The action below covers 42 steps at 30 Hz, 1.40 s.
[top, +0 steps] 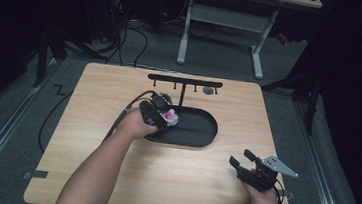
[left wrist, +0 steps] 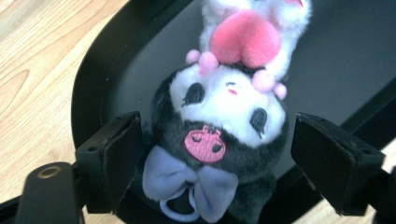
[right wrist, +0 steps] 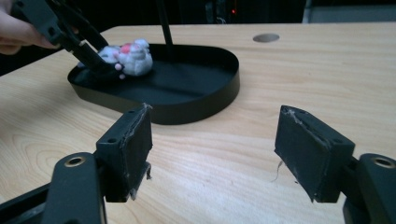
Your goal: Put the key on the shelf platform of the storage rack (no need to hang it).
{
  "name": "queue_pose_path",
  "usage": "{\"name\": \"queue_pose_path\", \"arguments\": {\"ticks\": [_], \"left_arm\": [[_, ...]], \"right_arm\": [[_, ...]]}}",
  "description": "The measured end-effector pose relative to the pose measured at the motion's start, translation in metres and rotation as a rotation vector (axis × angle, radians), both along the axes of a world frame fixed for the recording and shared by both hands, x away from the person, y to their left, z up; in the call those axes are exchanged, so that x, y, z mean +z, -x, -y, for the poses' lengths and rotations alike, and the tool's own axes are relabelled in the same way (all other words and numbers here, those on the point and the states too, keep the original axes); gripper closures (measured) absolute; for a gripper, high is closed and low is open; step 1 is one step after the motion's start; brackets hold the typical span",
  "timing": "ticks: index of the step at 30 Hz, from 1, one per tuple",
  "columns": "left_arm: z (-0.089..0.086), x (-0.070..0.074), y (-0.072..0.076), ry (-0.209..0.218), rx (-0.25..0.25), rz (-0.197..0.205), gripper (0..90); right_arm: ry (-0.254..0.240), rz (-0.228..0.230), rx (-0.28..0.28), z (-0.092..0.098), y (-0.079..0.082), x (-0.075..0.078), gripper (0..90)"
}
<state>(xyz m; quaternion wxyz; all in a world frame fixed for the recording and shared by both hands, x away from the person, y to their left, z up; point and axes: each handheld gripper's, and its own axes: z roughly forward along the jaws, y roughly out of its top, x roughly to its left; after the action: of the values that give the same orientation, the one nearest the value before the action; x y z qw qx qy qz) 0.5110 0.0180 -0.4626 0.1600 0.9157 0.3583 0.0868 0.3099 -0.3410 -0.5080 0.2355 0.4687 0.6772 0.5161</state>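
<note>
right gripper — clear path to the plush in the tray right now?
Probably not. The left gripper sits open around the plush in the tray, blocking that end. The right gripper is open, apart over bare table.

Fluffy plush toy (left wrist: 224, 121), matt black tray (top: 201, 134)

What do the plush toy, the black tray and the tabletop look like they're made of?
Plush toy: soft pile fabric, fuzzy nap, embroidered face, fabric bow.
Black tray: matte, thin rigid wall; metal or plastic, cannot tell.
Tabletop: light wood grain, smooth; probably laminate or veneer.
</note>
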Motion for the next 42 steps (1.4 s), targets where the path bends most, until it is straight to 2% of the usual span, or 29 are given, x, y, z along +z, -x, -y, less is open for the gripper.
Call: {"name": "queue_pose_path", "arguments": {"ticks": [5, 6, 11, 13, 15, 20, 25, 32, 34, 38, 42], "left_arm": [[-0.005, 0.01, 0.002, 0.017, 0.007, 0.025, 16.2], [-0.008, 0.013, 0.004, 0.033, 0.014, 0.025, 16.2], [-0.015, 0.017, 0.009, 0.052, 0.021, 0.021, 16.3], [-0.018, 0.018, 0.013, 0.065, 0.022, 0.028, 16.3], [-0.022, 0.02, 0.02, 0.077, 0.018, 0.04, 16.6], [-0.027, 0.021, 0.03, 0.092, 0.018, 0.05, 16.6], [-0.032, 0.02, 0.041, 0.102, 0.006, 0.075, 16.6], [-0.04, 0.012, 0.063, 0.104, -0.006, 0.1, 17.1], [-0.045, 0.009, 0.073, 0.125, -0.01, 0.114, 17.3], [-0.054, 0.007, 0.082, 0.159, -0.01, 0.118, 17.5], [-0.07, 0.001, 0.094, 0.223, -0.013, 0.135, 18.0]], "right_arm": [[-0.009, 0.004, -0.005, 0.001, 0.0, 0.001, 27.3], [0.004, -0.004, 0.002, -0.001, 0.001, 0.0, 27.1], [-0.001, 0.006, 0.009, -0.003, 0.002, 0.0, 27.2], [0.012, 0.001, 0.014, -0.003, 0.0, -0.001, 27.2], [-0.009, 0.006, 0.012, -0.002, -0.001, -0.001, 27.7], [-0.024, 0.001, 0.014, -0.005, -0.007, -0.002, 28.0], [0.004, 0.015, 0.037, -0.014, -0.01, 0.001, 28.0], [0.04, 0.033, 0.049, -0.019, -0.003, 0.005, 27.9], [0.045, 0.045, 0.046, -0.02, 0.002, 0.009, 27.9], [0.06, 0.041, 0.055, -0.023, 0.005, 0.008, 27.8], [0.082, 0.025, 0.062, -0.025, 0.006, 0.003, 27.7]]}}
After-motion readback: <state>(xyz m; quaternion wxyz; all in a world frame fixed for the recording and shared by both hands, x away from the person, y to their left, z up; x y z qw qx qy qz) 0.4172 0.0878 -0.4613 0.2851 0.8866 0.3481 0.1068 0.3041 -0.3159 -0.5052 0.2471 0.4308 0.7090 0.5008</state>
